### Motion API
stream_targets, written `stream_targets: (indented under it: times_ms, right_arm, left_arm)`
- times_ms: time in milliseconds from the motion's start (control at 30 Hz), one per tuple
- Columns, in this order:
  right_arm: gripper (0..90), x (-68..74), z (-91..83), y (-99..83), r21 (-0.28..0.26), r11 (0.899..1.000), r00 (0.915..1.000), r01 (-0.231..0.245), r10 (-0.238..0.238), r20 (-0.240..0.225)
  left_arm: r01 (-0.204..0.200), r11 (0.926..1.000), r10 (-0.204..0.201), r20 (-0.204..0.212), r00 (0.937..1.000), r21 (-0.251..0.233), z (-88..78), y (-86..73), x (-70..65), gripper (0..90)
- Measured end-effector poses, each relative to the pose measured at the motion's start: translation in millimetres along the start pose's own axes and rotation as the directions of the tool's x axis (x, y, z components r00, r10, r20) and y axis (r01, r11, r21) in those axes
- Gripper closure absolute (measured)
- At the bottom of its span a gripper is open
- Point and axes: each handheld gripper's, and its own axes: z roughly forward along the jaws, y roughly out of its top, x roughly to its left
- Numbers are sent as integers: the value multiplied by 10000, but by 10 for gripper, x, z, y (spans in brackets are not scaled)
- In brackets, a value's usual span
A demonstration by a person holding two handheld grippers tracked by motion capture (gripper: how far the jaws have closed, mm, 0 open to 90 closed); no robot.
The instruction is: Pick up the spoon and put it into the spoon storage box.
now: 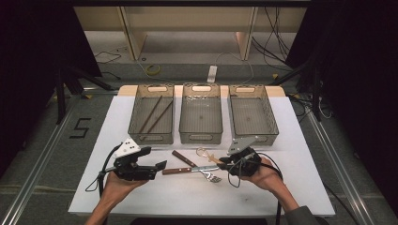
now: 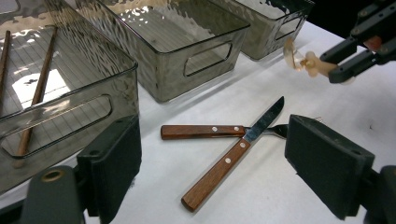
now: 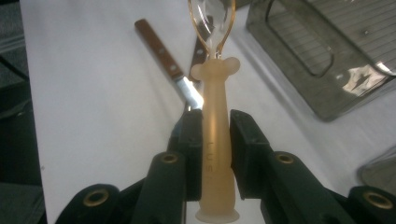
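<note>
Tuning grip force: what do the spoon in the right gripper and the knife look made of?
Spoon: apparently plastic; matte, translucent peach handle, clear glossy bowl with an amber rim. Knife: wooden handle, brown grain with two pale rivets; blade looks like polished steel, mirror glint.

Dim room, bright tabletop, soft focus, glare on bins.
</note>
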Motion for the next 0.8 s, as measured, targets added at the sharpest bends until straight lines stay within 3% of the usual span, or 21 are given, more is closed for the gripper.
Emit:
stream_targets:
  times_ms: [200, 333, 800]
  right_arm:
    - [764, -116, 19, 79, -237, 9975, 9968, -672, 681, 417]
    - [763, -201, 27, 129, -431, 9955, 9952, -842, 861, 455]
    - [764, -510, 119, 465, -869, 9858, 9795, -1435, 1541, 1297]
  left_arm:
    - [-74, 9999, 74, -21, 10000, -68, -4, 1, -8, 182]
    - [-51, 10000, 51, -40, 10000, -59, 1, -2, -6, 182]
    - [-73, 10000, 74, -38, 10000, 40, 15, -7, -10, 182]
